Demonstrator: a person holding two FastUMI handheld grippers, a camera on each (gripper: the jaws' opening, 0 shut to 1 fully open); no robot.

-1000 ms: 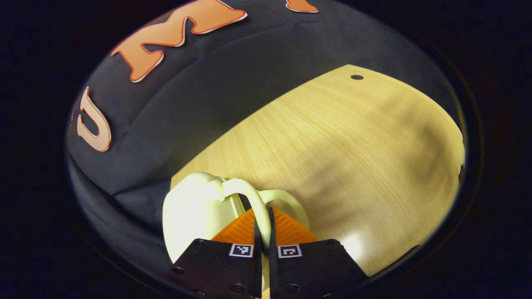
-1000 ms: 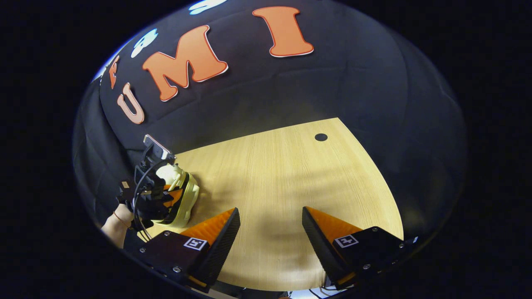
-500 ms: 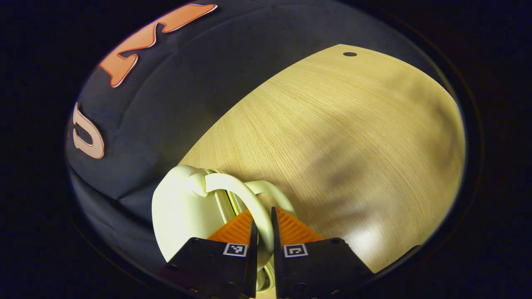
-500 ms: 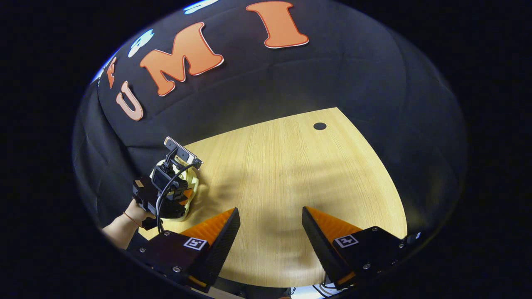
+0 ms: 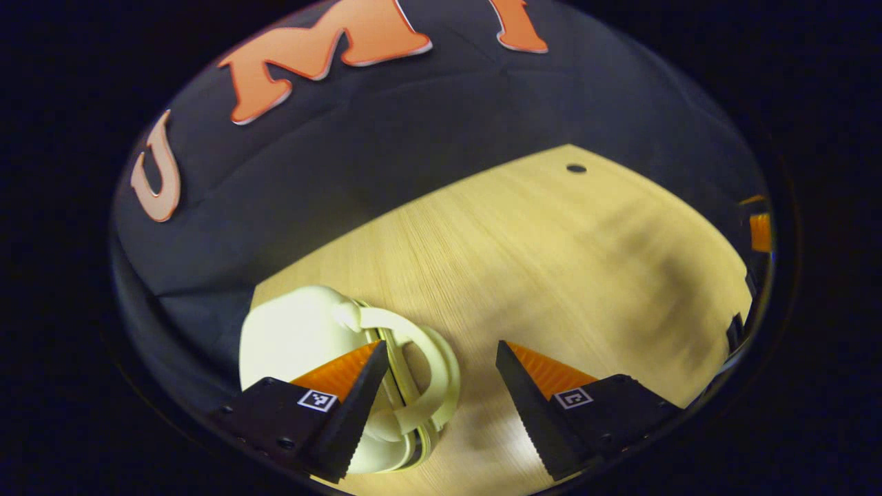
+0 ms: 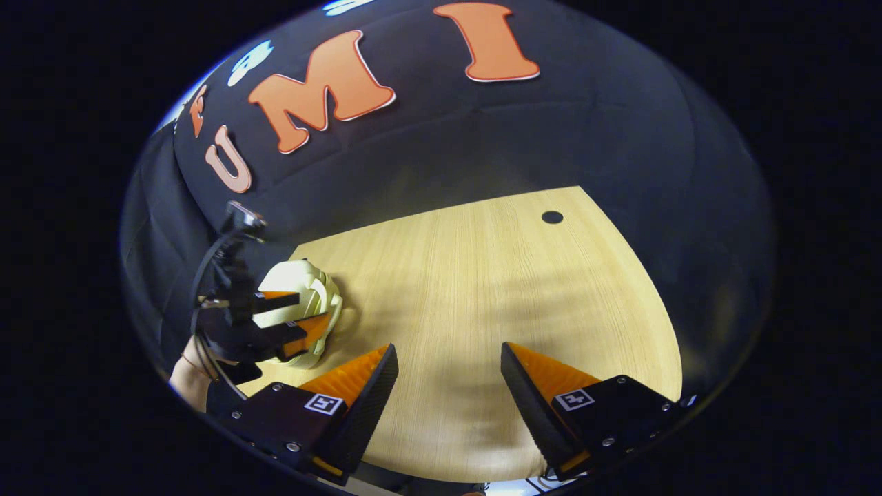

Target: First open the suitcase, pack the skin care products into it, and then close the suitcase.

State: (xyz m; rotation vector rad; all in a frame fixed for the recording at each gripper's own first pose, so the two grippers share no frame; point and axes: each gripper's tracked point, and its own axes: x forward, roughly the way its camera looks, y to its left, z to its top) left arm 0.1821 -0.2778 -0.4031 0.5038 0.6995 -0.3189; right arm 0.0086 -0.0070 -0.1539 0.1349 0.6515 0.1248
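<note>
One cream suitcase [image 5: 296, 344] was seen at the lower left of the left gripper view, on the table [image 5: 551, 275], its handle [image 5: 431, 372] between the spread, released fingers of the left gripper [image 5: 441, 386]. The right gripper [image 6: 448, 386] was likewise spread wide over bare wood, holding nothing.

Suitcase [image 5: 296, 337]: small, cream, hard moulded plastic by its look; smooth shell with a soft sheen, handle [image 5: 420, 358] of the same smooth plastic.
Table [image 5: 551, 275]: pale wood-grain surface, fine straight grain, smooth, lightly glossy where light pools near the front edge.
Booth wall [image 6: 482, 138]: black cloth, matt, softly creased.
Left gripper [image 5: 441, 375] fingers [image 5: 344, 368]: inner faces finely ribbed, matt; edges toothed. Right gripper [image 6: 448, 375] fingers [image 6: 544, 379]: likewise ribbed.
</note>
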